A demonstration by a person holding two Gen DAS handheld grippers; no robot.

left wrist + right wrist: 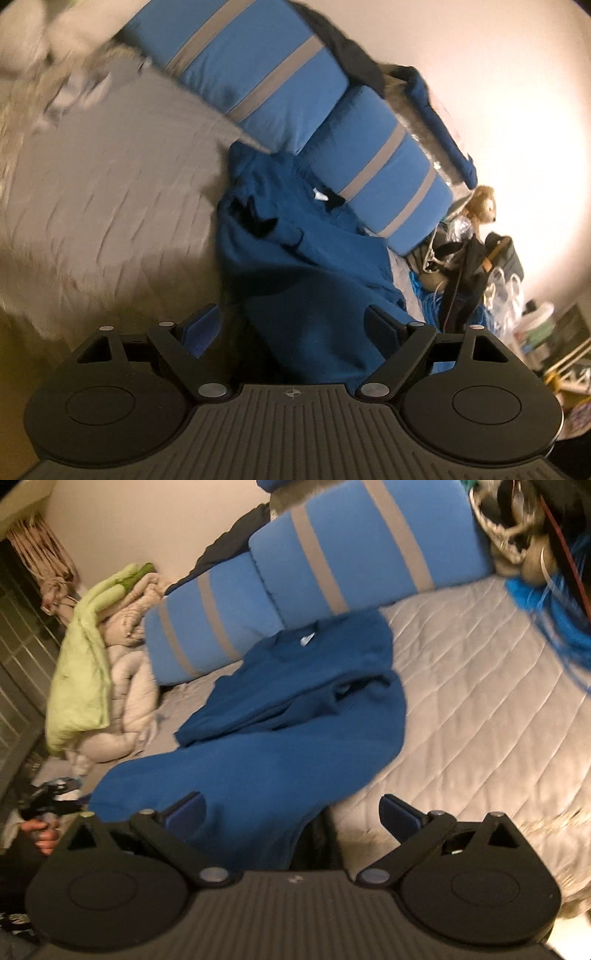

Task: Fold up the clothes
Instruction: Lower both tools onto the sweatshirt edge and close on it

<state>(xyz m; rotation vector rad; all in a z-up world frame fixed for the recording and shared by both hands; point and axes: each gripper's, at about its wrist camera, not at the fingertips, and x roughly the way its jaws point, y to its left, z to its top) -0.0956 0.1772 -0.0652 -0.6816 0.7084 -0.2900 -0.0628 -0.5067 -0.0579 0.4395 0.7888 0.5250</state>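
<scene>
Two grippers, both spread wide, nothing between pads. Left gripper (291,325) poised over near end of blue sweatshirt (295,258); right gripper (291,812) over same hem end, one pad above cloth, other above quilted bedcover (480,701). Sweatshirt lies rumpled on bedcover, collar with white label (306,640) touching striped blue pillows (332,554), body bunched, one side folded over. Beside pillows: pale green and beige bedding heap (92,664). Judgement: cloth soft, limp, light, will sag and drag; best pinched at hem corners or shoulder seams, single layer.
</scene>
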